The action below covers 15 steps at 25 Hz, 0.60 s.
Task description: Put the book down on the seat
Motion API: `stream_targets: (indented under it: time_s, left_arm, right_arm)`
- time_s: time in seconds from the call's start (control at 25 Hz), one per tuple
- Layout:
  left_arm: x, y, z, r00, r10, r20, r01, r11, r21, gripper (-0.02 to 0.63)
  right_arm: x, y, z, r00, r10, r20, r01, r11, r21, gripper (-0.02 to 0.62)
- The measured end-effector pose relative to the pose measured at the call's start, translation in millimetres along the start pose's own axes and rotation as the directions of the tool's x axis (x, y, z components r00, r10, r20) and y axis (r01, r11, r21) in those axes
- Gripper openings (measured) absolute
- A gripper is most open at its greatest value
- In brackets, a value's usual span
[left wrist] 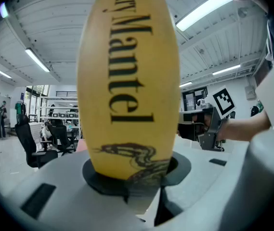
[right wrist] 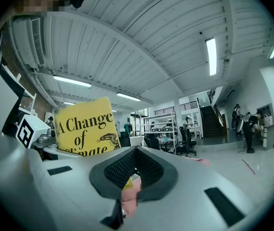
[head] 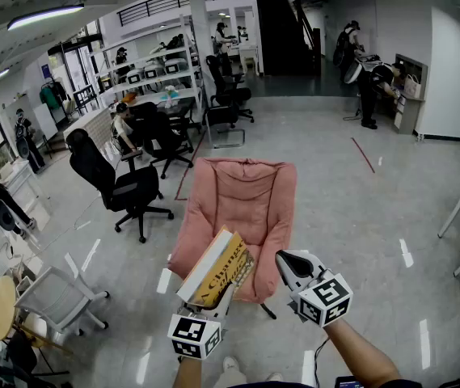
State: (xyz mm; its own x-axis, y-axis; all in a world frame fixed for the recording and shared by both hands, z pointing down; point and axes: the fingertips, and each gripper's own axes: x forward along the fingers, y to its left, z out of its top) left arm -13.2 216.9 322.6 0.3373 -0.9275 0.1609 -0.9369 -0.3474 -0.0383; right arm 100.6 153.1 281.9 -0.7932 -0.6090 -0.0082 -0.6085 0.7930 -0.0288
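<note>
book: thick rectangular yellow paperback book [head: 217, 269], near end clamped in left gripper [head: 211, 301] | long axis pointing away, over front of soft pink padded seat [head: 242, 196] | right gripper [head: 289, 263]: closed, empty

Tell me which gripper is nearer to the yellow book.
Left. The left gripper is shut on the lower edge of the book. The right gripper is apart from the book, on its right side, and touches nothing.
</note>
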Motion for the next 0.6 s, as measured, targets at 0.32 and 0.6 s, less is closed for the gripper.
stream_targets:
  time_s: [0.32,0.6]
  left_arm:
    - [2.9,-7.3,2.6,1.0,0.004,0.008,-0.004,1.0,-0.003,0.149]
    - [-1.8,-11.4,-0.6,1.0,0.02,-0.001,-0.02,1.0,-0.001,0.149]
  right_arm:
    - [-5.3,-4.3,1.9,1.0,0.008,0.008,-0.008,1.0,0.017,0.017]
    - [-7.4,-4.2,-2.7,1.0,0.014,0.0,-0.014,0.999,0.031,0.016]
